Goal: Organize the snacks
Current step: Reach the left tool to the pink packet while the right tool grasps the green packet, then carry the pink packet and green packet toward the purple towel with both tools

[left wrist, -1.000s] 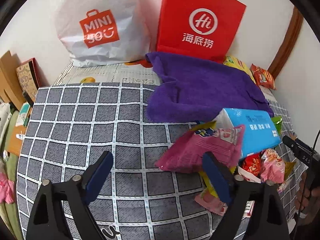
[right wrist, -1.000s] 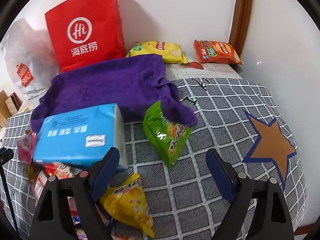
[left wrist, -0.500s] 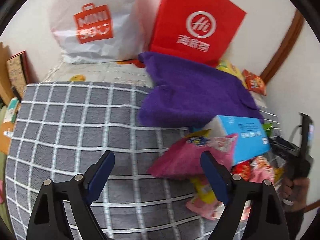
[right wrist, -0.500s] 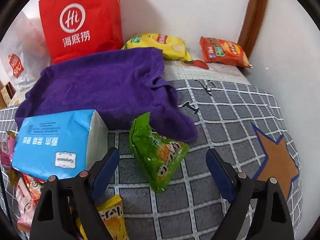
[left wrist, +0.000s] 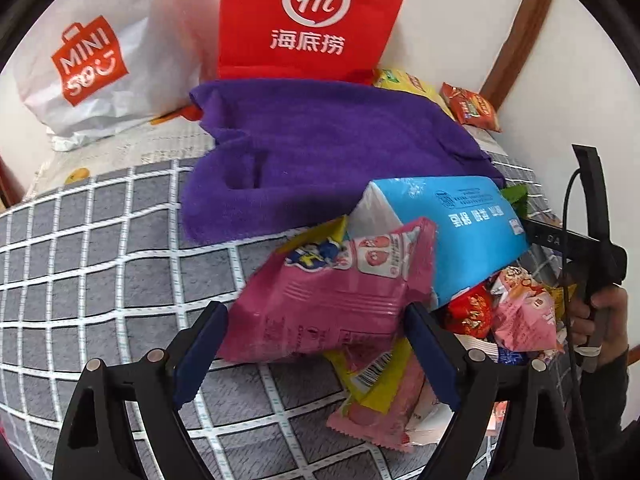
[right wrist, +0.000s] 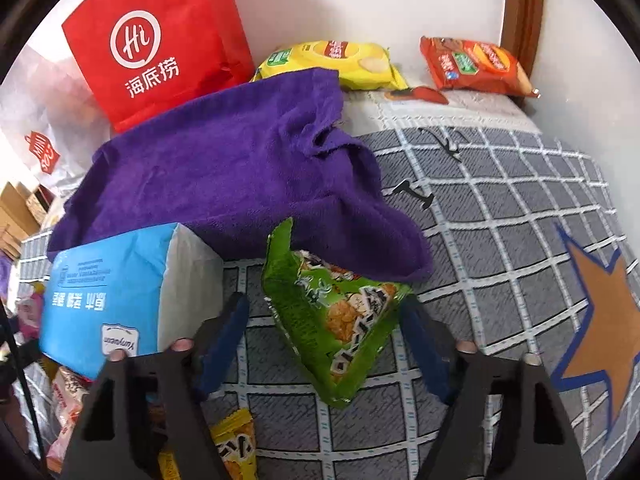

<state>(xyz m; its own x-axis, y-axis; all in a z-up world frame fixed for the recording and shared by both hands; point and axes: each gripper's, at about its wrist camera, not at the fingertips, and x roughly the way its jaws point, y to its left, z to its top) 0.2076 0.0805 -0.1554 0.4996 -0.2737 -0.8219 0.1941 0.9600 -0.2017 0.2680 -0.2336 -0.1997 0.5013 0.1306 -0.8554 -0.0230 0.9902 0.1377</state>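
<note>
Green snack bag [right wrist: 336, 320] lies just in front of the purple towel [right wrist: 240, 168] — right gripper [right wrist: 324, 344] jaws closing around it, not yet pinching. Light, crinkly, slippery; grab mid-body. Left gripper [left wrist: 316, 356] jaws opening, straddling the pink bag [left wrist: 332, 300], no contact.

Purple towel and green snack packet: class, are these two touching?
Touching. The right wrist view shows the purple towel's lower corner draped over the green snack packet's top edge.
</note>
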